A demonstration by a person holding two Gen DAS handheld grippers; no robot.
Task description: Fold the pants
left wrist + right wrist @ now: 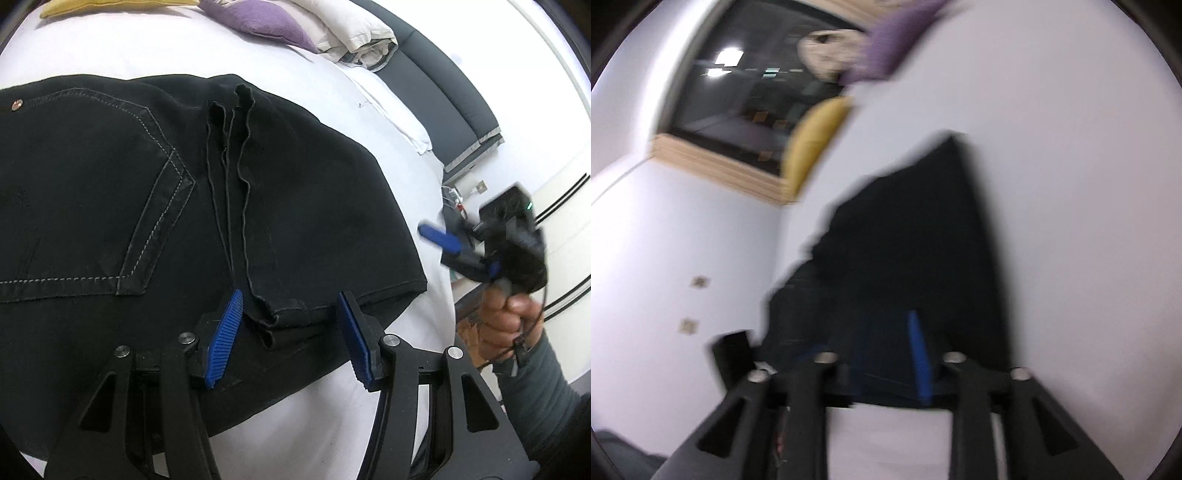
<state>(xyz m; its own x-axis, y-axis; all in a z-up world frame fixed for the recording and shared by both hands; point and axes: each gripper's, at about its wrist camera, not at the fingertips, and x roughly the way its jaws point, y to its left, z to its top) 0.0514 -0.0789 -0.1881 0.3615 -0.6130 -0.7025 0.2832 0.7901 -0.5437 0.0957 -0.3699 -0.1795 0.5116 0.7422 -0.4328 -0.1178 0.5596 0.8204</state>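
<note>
A white bed (pixel 369 110) with a purple cushion (pixel 258 18) and a yellow one (pixel 92 5) near its head carries the folded black pants (pixel 147 184). The left claw (pixel 291 325) hovers released, its blue pads straddling the hem ends without pressing. The right claw (pixel 439 240), held in a hand (pixel 506 317), is off the pants' right edge; whether it is clenched I cannot tell.

White bed (pixel 369 110) w/ black pants (pixel 110 184) (folded), cushions (pixel 258 18).
</note>
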